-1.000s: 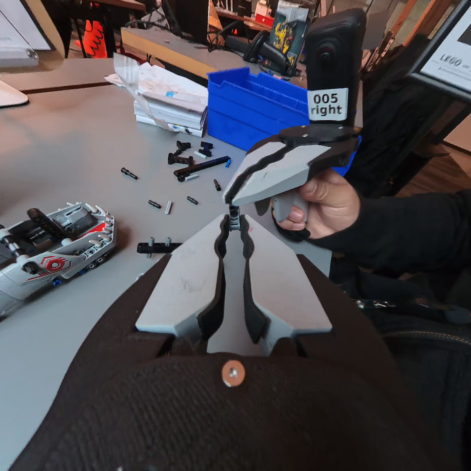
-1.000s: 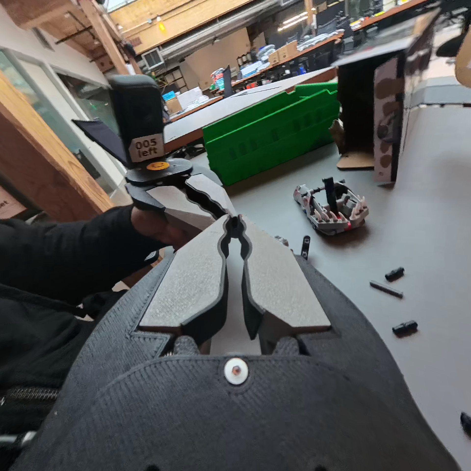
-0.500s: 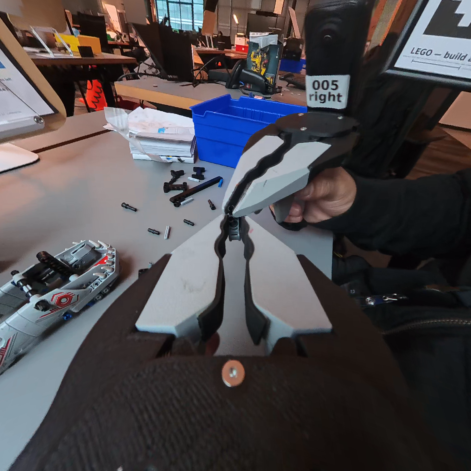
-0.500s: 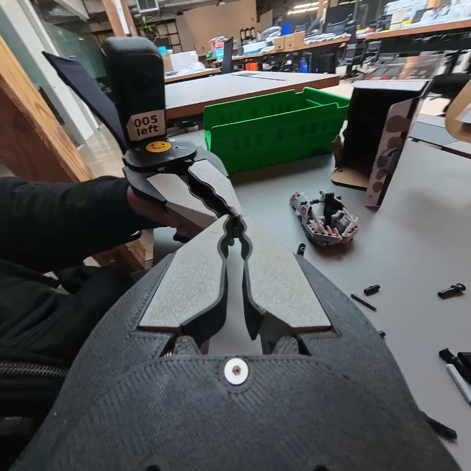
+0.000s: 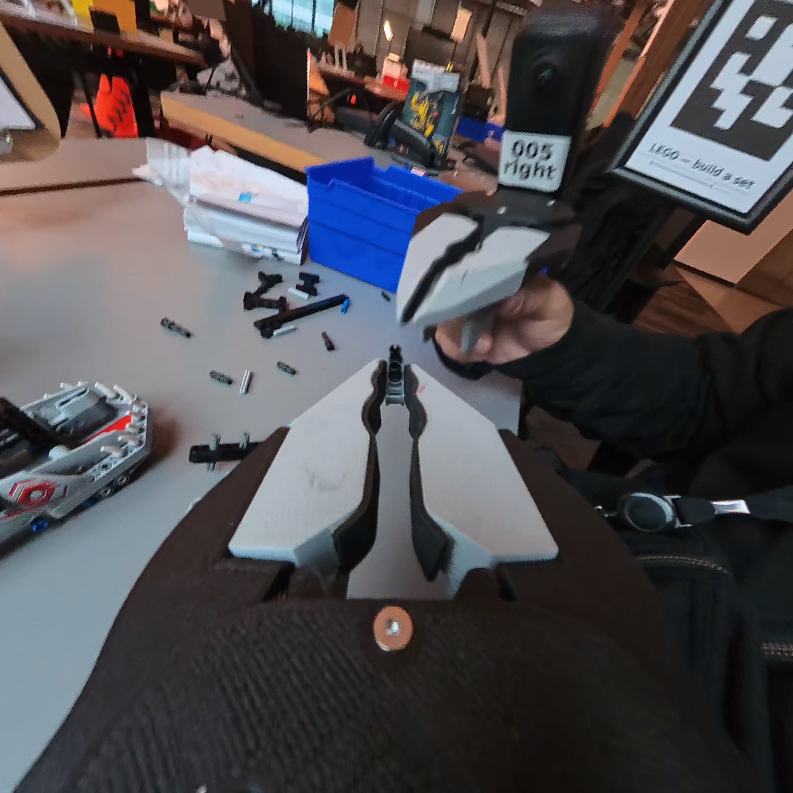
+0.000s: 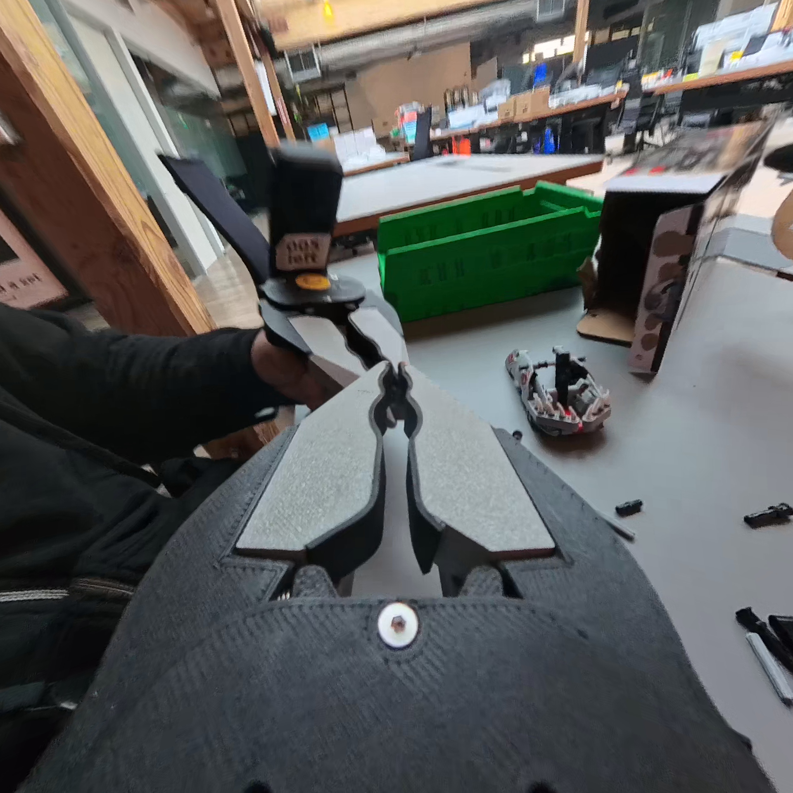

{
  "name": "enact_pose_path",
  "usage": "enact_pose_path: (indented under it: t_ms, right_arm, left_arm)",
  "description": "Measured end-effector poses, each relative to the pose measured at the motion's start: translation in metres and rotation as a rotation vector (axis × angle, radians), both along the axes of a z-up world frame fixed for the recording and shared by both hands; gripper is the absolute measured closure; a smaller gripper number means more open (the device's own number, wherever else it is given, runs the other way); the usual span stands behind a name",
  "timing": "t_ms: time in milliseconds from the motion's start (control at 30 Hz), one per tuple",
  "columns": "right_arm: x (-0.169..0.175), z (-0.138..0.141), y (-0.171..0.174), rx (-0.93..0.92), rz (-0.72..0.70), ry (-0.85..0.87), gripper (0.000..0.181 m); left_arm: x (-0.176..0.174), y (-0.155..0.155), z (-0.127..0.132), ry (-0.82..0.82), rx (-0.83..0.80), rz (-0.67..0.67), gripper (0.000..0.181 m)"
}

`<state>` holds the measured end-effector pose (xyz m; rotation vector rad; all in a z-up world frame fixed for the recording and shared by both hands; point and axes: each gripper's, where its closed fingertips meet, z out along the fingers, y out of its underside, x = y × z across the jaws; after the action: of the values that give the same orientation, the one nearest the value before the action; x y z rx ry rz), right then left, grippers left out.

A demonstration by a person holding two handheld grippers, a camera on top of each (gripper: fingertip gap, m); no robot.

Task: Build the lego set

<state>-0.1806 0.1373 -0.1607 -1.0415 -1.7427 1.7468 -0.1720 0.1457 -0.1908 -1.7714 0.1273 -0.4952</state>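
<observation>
My left gripper (image 5: 394, 373) is shut on a small grey connector (image 5: 394, 386), held off the table's near edge. A black pin (image 5: 394, 354) sticks out of the connector's far end. My right gripper (image 5: 407, 317) hangs just above and to the right of it, not touching; its jaws look shut with nothing showing at the tips. In the right wrist view my right gripper (image 6: 395, 371) points at the left gripper (image 6: 377, 339), whose tips hide behind my fingers. The half-built grey and red Lego vehicle (image 5: 64, 450) lies on the table, also in the right wrist view (image 6: 558, 399).
Loose black beams (image 5: 300, 309) and small pins (image 5: 221, 377) lie scattered mid-table. A black beam with two grey pins (image 5: 223, 450) lies near the vehicle. A blue bin (image 5: 364, 223) and a paper stack (image 5: 244, 214) stand behind. A green bin (image 6: 485, 257) and cardboard box (image 6: 656, 274) stand beyond.
My right gripper has pulled away up and to the right from the connector. The black pin now stands alone in the connector's end. Both views have swung and blurred.
</observation>
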Motion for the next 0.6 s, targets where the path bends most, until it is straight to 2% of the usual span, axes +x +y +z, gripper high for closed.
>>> enact_pose_path:
  t_ms: [100,267,533,600]
  right_arm:
    - [0.007,0.014,0.012,-0.055,0.013,0.015,0.181]
    - [0.007,-0.002,0.003,0.016,0.067,-0.064,0.173]
    - [0.006,-0.019,-0.006,0.043,0.111,-0.108,0.175]
    - [0.006,-0.021,-0.009,0.050,0.121,-0.110,0.181]
  left_arm:
    - [-0.002,-0.001,-0.001,-0.038,-0.013,-0.002,0.176]
    - [0.004,-0.002,0.002,-0.085,-0.013,-0.038,0.176]
    - [0.012,-0.004,0.001,-0.053,-0.039,-0.078,0.176]
    - [0.013,-0.003,-0.001,-0.036,-0.047,-0.073,0.176]
